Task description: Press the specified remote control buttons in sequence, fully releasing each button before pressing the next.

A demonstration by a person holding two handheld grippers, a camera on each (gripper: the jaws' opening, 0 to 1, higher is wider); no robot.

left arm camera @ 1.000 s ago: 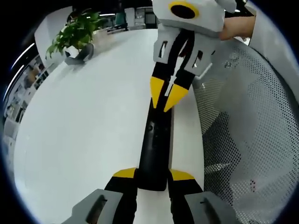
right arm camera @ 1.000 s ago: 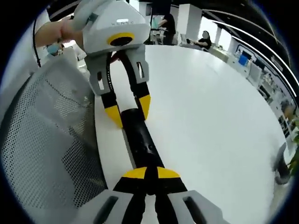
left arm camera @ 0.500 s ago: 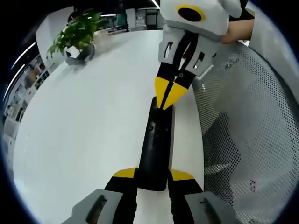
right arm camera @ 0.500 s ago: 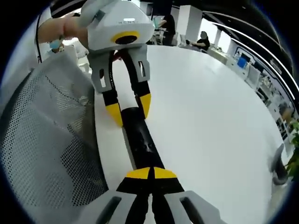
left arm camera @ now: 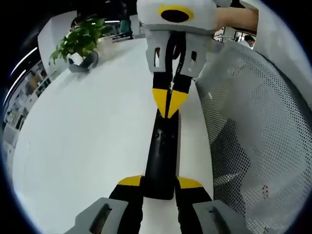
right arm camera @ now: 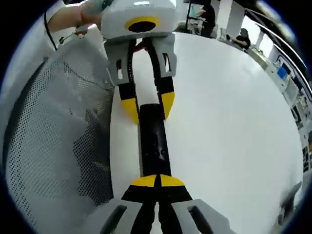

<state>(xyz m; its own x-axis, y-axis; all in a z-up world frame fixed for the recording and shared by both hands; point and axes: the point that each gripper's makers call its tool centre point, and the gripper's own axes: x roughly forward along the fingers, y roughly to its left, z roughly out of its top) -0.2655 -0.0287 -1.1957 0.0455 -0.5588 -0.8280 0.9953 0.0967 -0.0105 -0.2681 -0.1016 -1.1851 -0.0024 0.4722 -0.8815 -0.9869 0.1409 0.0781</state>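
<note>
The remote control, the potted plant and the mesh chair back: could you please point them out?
remote control (left arm camera: 163, 153), left gripper view, middle of its black body
potted plant (left arm camera: 80, 36), left gripper view, its leaves
mesh chair back (right arm camera: 58, 122), right gripper view, perforated panel

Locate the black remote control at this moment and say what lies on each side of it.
The remote control lies lengthwise on the white table, its near end between the left gripper's jaws, the shut right gripper at its far end, and a mesh chair alongside.

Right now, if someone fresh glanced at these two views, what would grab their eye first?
The black remote control lying lengthwise on the white table, clamped at one end by the left gripper. At its other end the right gripper, yellow tips closed together, points down onto it. A grey mesh chair back stands at the table's edge, and a potted plant sits at the far side.
</note>
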